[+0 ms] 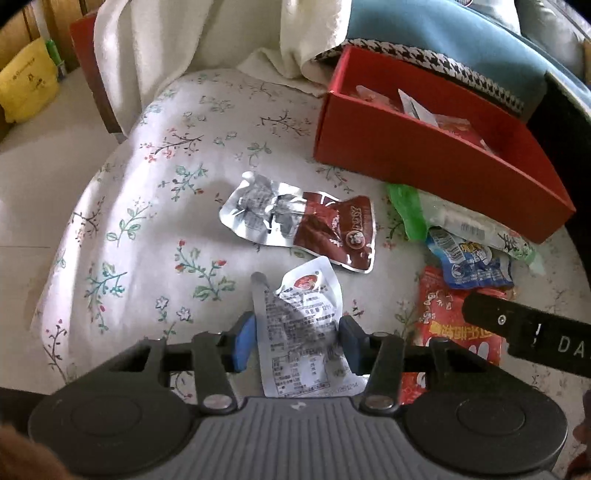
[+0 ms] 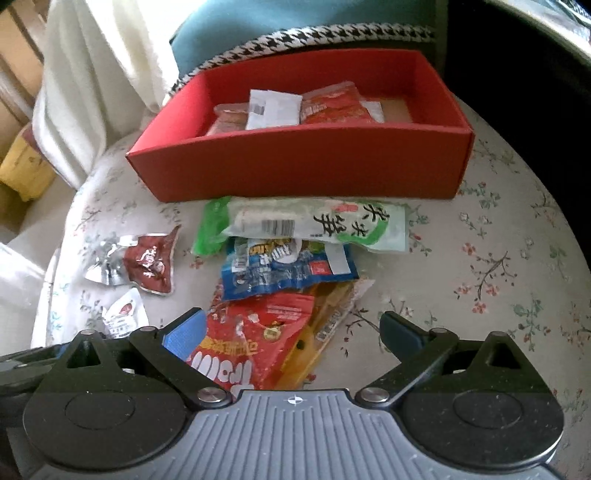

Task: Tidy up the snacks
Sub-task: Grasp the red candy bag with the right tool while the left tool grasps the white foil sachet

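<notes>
The red packet (image 2: pixel 255 343) lies partly hidden under the blue packet (image 2: pixel 284 269).

You are working in a home, probably a living room or bedroom. Under your grippers lies a floral-print cushion (image 1: pixel 155 206), soft and rounded like a padded seat. Beyond them, past the red box (image 2: pixel 306 173), a cream blanket (image 1: pixel 155 48) drapes down, beside a teal pillow (image 2: pixel 295 26) with houndstooth trim (image 2: pixel 314 35). Far left of your left gripper (image 1: pixel 295 341) a yellow bag (image 1: pixel 27 79) sits by what may be wooden furniture, blurred at the edge.
</notes>
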`<state>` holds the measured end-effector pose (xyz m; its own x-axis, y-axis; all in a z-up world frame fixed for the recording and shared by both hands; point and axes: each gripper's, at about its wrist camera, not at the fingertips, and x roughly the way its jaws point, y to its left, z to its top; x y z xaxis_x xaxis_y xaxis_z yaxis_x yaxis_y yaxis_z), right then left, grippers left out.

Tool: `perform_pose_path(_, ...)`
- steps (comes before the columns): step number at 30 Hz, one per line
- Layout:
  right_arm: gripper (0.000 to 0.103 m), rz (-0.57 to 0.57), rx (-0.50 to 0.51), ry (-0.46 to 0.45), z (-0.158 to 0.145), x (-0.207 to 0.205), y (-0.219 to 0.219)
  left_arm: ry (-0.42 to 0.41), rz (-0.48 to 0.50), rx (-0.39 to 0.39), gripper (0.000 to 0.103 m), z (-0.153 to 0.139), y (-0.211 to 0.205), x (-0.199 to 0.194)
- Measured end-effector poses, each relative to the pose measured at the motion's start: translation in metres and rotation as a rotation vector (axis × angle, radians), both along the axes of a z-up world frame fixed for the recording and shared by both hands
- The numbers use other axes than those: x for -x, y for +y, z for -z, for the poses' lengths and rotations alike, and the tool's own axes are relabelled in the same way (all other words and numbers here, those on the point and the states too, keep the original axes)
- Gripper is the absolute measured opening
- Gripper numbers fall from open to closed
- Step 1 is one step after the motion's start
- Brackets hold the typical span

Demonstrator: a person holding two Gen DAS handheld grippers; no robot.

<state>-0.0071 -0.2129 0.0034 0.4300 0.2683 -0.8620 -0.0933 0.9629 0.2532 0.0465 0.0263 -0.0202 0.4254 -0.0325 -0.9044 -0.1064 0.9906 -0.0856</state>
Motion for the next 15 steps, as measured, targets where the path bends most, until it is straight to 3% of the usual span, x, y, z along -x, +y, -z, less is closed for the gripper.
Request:
perform_pose_path(4,0.101,0.003,-0.005,0.005,0.000,0.002,-0.002,-0.006,-0.022,0.032,0.040,-0.010,0.013,0.002)
perform_pose_path(10,0.101,0.029,-0.040,0.027,-0.002,0.007,0.001,-0.089,-0.043,0.077,0.040,-0.035,0.032,0.007)
perform_pose_path(15,0.102,0.042,0.028,0.037,0.001,0.006,0.024,-0.066,-0.023,0.132,0.040,-0.032,0.033,0.008)
